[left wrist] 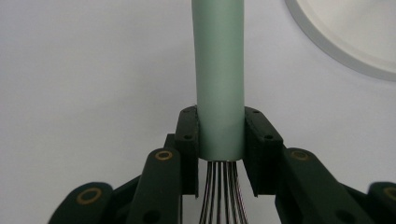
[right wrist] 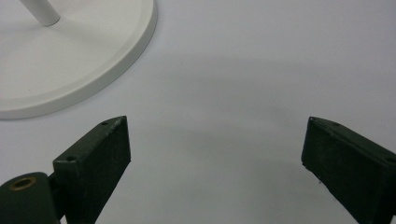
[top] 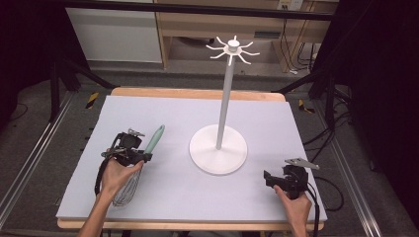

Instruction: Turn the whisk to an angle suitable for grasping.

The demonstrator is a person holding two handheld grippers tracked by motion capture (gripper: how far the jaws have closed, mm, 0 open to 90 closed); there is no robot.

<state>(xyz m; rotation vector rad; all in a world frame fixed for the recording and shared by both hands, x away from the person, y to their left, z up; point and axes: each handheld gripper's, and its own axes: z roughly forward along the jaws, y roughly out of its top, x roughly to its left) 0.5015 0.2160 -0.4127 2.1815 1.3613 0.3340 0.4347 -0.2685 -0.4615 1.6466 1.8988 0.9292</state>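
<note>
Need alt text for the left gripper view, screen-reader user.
The left claw is shut on the lower end of a whisk's pale green handle, just above where its wires fan out. The handle points up the middle of the picture over a pale grey table mat, with the rim of a white stand base at top right.

I see a wooden table [top: 197, 93] covered almost edge to edge by a pale grey mat [top: 163, 118]. On the mat, a white hook stand [top: 218, 148] rests its round base just right of centre. At eight o'clock from that base, the whisk's wire end [top: 129, 187] seems to touch the mat.
</note>
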